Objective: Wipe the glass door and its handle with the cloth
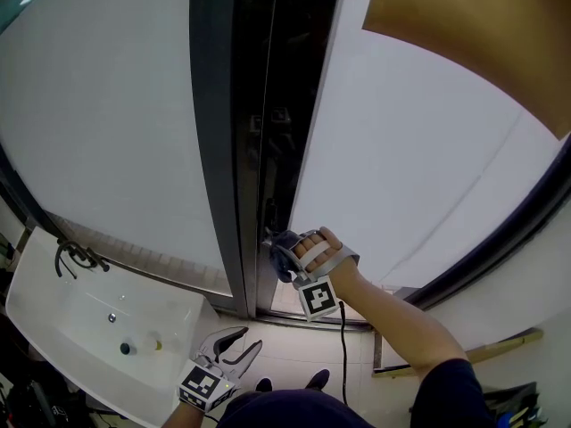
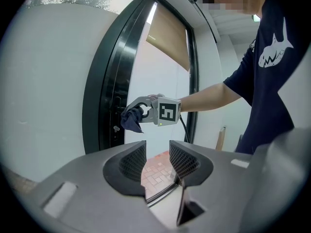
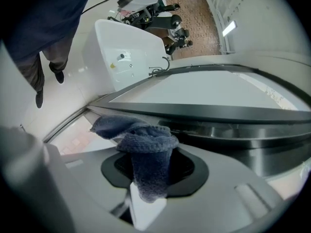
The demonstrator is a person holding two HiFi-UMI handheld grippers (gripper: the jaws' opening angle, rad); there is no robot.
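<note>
Grips a dark blue cloth (image 3: pixel 146 152) in the right claw (image 1: pixel 282 257), jaws closed on it, at the dark edge of the glass door (image 1: pixel 419 168). Holds the left claw (image 2: pixel 157 160) low, jaws apart with nothing between them, near a white sink (image 1: pixel 53 306).

Left gripper (image 2: pixel 157 158) jaws apart, right gripper (image 2: pixel 142 112) clamping cloth (image 2: pixel 130 122) near door (image 2: pixel 104 84)

White basin (image 1: pixel 55 294), pale tiled floor (image 1: pixel 287 348)
</note>
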